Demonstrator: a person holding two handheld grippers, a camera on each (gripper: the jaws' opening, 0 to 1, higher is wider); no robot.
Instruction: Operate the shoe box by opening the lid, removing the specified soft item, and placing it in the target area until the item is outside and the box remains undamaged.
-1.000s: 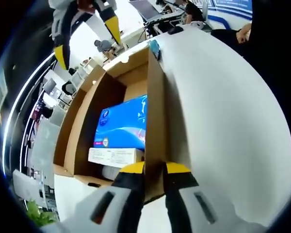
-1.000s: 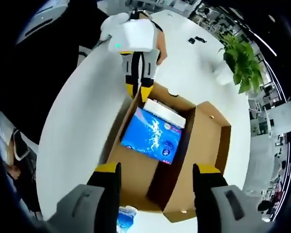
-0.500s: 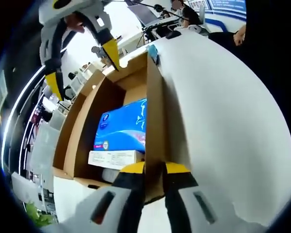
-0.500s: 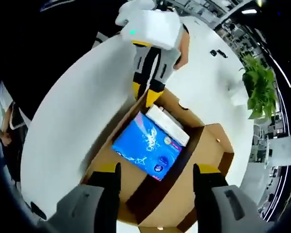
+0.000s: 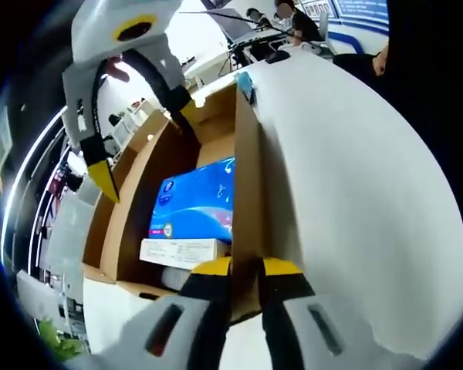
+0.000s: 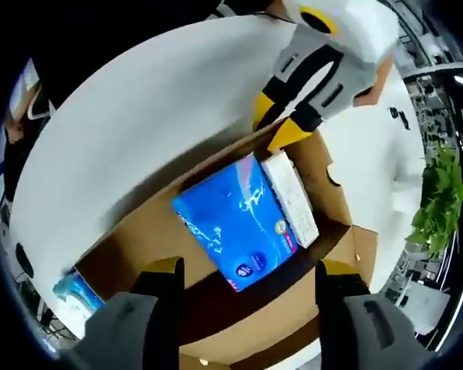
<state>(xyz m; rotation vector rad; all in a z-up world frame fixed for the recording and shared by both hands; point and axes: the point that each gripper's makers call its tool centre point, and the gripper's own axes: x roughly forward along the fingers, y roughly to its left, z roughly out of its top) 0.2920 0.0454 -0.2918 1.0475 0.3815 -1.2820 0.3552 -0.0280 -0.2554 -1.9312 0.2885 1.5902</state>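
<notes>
At frame centre, right claw [image 6: 247, 281] hangs spread above the blue pack [image 6: 233, 223]; left claw [image 5: 245, 270] pinches the box wall [image 5: 245, 200].

My white table [image 5: 355, 193] sits in a bright office; a green plant [image 6: 436, 202] stands far right, desks [image 5: 243, 23] beyond.

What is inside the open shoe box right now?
A blue soft pack lies in the box, with a white carton against its end nearest the left gripper. What lies beneath them is covered.
</notes>
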